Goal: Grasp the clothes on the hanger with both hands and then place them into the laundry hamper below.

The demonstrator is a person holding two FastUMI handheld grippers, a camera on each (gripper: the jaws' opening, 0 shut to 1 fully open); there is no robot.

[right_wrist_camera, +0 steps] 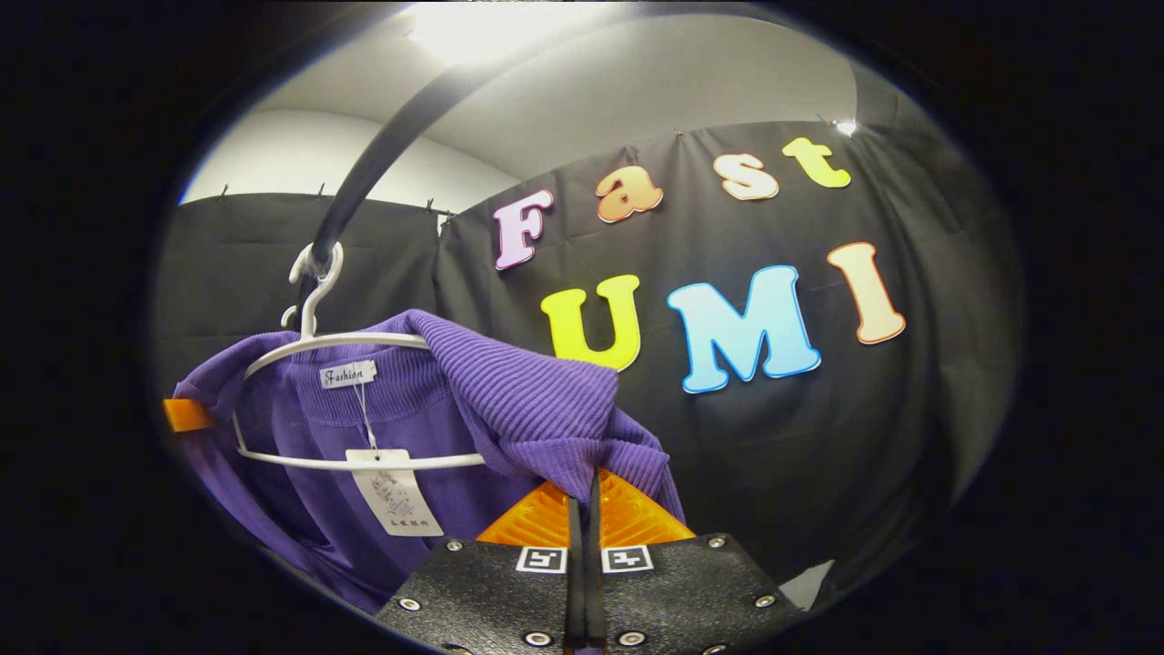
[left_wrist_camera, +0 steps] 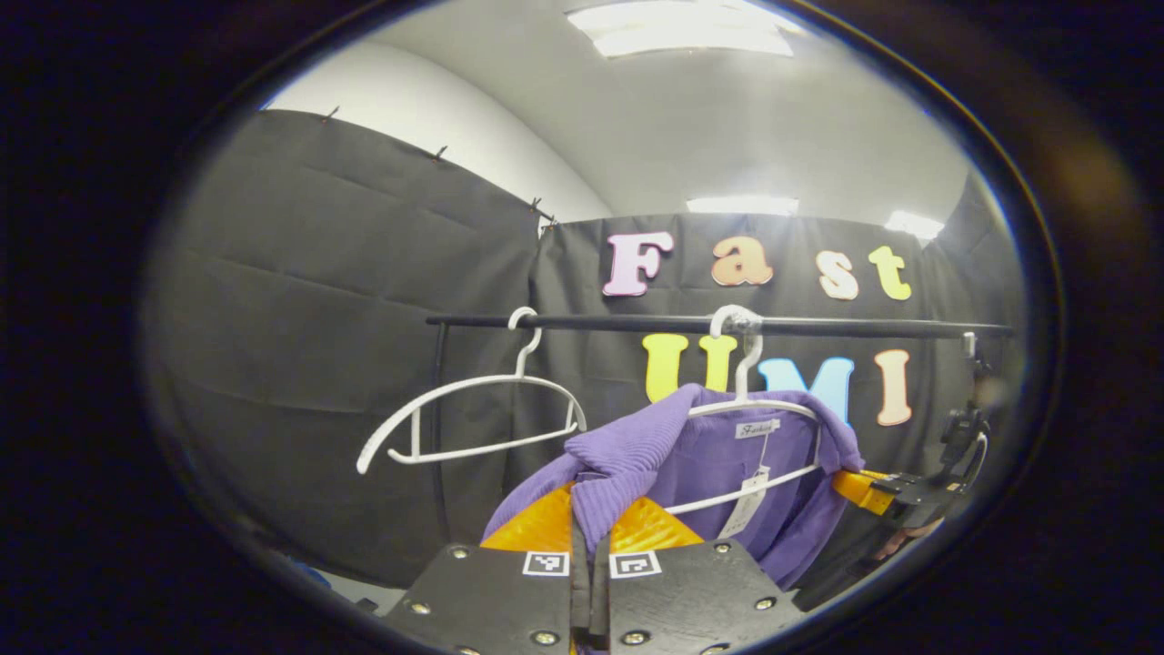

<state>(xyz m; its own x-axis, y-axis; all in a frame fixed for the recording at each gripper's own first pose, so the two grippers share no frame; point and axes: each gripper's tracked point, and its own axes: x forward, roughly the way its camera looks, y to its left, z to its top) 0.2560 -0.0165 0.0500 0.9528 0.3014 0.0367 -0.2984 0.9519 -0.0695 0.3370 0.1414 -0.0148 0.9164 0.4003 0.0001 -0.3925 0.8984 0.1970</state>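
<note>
A purple ribbed garment [left_wrist_camera: 718, 455] hangs on a white hanger [left_wrist_camera: 755, 405] from a black rail [left_wrist_camera: 637, 323]. In the left gripper view my left gripper [left_wrist_camera: 589, 532] is shut on a fold of the garment's near shoulder. Farther off, my right gripper [left_wrist_camera: 859, 487] reaches the garment's other shoulder. In the right gripper view the right gripper [right_wrist_camera: 587, 514] is shut on a bunched fold of the purple garment [right_wrist_camera: 509, 400], pulled off the hanger's [right_wrist_camera: 336, 341] end. The left gripper [right_wrist_camera: 186, 414] shows at the garment's far shoulder. A paper tag [right_wrist_camera: 396, 496] dangles from the collar.
An empty white hanger [left_wrist_camera: 473, 418] hangs on the same rail to the left of the garment. The rail's upright post [left_wrist_camera: 439, 437] stands behind it. Black cloth walls close the booth behind and to the sides. The rail [right_wrist_camera: 382, 136] runs overhead in the right gripper view.
</note>
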